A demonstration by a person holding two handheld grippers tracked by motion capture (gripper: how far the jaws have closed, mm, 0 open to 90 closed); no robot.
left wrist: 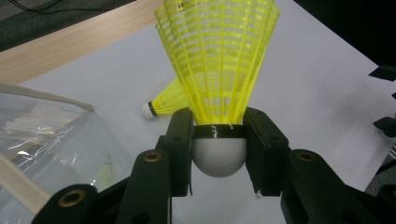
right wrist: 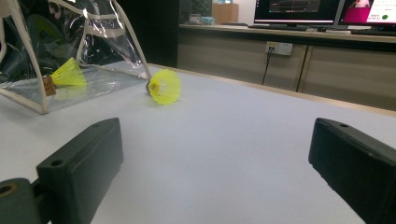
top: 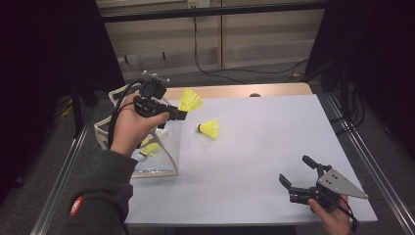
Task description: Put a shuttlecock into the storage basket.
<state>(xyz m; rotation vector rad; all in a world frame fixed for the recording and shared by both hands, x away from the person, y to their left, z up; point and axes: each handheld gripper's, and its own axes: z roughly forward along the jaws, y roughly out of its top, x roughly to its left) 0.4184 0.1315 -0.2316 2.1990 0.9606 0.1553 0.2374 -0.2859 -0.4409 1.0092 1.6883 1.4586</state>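
Note:
My left gripper (top: pixel 180 114) is raised above the table's left side, shut on a yellow shuttlecock (top: pixel 190 101) by its white cork (left wrist: pixel 219 155), skirt pointing away. A second yellow shuttlecock (top: pixel 209 129) lies on the white table top (top: pixel 254 147) just right of it, also seen as the shuttlecock (right wrist: pixel 163 86). A third shuttlecock (top: pixel 148 149) lies inside the clear bag (top: pixel 147 166) with cream trim at the left. My right gripper (top: pixel 298 172) rests low near the front right corner, jaws wide open with nothing between them.
The clear bag (right wrist: pixel 70 56) stands open at the table's left edge. A wooden strip (top: pixel 235 91) runs along the far edge. Metal rails flank both sides, and cables lie on the floor beyond.

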